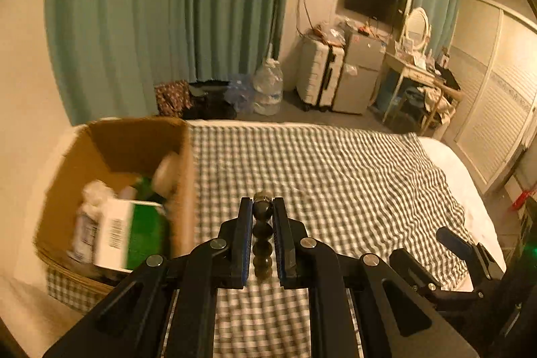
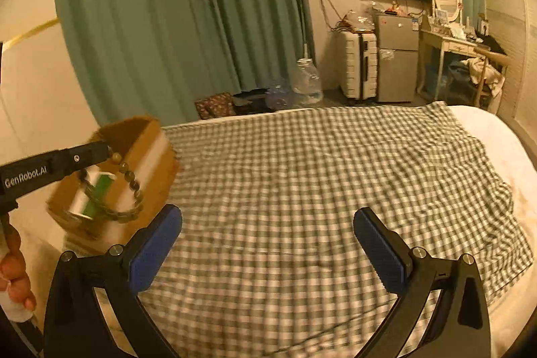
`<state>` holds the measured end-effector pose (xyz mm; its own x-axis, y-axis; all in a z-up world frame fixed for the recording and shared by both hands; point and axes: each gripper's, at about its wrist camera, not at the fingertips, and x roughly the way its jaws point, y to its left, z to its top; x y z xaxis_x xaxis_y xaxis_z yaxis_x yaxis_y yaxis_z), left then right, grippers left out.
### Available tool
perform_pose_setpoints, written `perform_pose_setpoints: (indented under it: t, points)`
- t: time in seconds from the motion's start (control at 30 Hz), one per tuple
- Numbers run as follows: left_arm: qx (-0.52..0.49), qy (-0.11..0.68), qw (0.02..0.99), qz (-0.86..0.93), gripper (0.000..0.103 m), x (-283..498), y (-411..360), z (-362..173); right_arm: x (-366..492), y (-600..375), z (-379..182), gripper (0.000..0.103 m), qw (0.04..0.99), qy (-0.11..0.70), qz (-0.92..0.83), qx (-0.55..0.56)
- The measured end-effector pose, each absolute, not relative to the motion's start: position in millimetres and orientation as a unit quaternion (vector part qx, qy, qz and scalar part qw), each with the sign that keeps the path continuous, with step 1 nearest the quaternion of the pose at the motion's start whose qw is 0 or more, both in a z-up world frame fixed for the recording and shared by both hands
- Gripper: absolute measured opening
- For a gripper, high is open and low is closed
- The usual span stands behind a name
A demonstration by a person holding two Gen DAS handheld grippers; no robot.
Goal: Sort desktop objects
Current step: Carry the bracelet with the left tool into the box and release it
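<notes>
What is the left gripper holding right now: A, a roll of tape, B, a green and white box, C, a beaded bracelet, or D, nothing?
C: the left gripper is shut on the beaded bracelet, which dangles as a loop in front of the cardboard box.

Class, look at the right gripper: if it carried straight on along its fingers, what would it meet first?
Probably the checked bedspread. The right gripper is open and empty, angled down toward bare cloth; depth is uncertain.

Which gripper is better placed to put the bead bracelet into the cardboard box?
Left. The left gripper is shut on the bead bracelet, which hangs beside the cardboard box. The right gripper is open, empty, and over the checked cloth.
</notes>
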<state>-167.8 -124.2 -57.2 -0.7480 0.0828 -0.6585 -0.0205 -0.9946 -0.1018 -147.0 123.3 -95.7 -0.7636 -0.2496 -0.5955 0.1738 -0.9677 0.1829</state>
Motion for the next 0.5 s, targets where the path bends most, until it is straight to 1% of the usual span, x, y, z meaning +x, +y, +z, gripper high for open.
perform_pose_setpoints:
  t: [0.13, 0.23, 0.33, 0.5]
  points:
    - [-0.339, -0.045, 0.003, 0.94, 0.011, -167.7, -174.5, -39.7, -144.9, 90.0, -78.8, 0.103, 0.132, -0.053, -0.939, 0.314]
    - [-0.333, -0.054, -0.016, 0.941, 0.011, -172.4, -202.8, -37.5, -147.3, 65.4, -74.0, 0.103, 0.144, -0.044, -0.939, 0.311]
    - [-0.333, -0.06, -0.036, 0.94, 0.011, -177.0, -234.4, -43.2, -150.0, 46.3, -79.9, 0.103, 0.151, -0.041, -0.933, 0.323]
    - [-0.349, -0.068, -0.06, 0.933, 0.011, -187.7, -271.1, -70.1, -160.7, 21.7, -98.3, 0.103, 0.152, -0.034, -0.925, 0.346]
